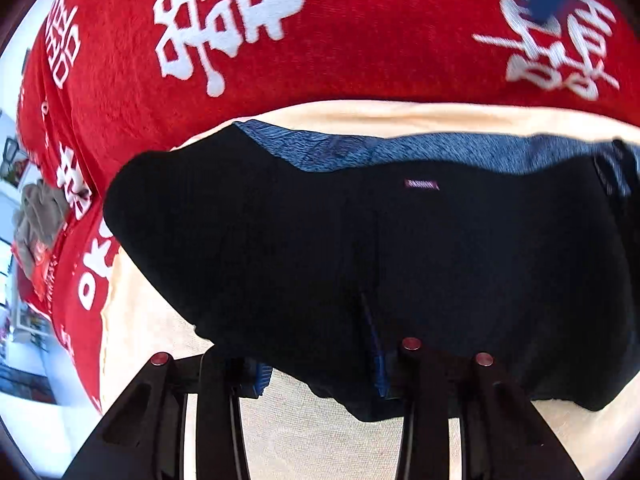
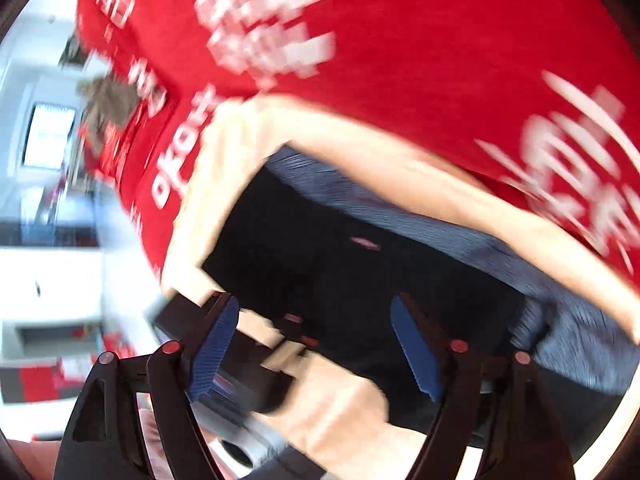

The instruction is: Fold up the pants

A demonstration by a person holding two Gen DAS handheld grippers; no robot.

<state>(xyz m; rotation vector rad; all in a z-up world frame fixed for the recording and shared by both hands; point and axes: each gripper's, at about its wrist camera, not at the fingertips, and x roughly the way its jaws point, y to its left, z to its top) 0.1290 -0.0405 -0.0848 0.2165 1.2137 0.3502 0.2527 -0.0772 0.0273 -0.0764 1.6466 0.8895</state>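
1. The black pants [image 2: 340,264] lie in the middle, on a cream cloth [image 2: 360,140].
2. A tiny pink label [image 2: 365,243] sits on the pants, near their top edge.
3. A blue-grey striped cloth [image 2: 460,236] peeks out just behind the pants.
4. A big red blanket with white letters [image 2: 420,40] lies behind the pants, under the cream cloth.
5. The right gripper [image 2: 316,344] is in front of the pants, its blue pads [image 2: 414,348] wide apart with nothing squeezed between them.
6. A hand [image 2: 340,404] holding another black tool [image 2: 224,344] is in front of the pants, between the pads.
7. Everything looks blurry.
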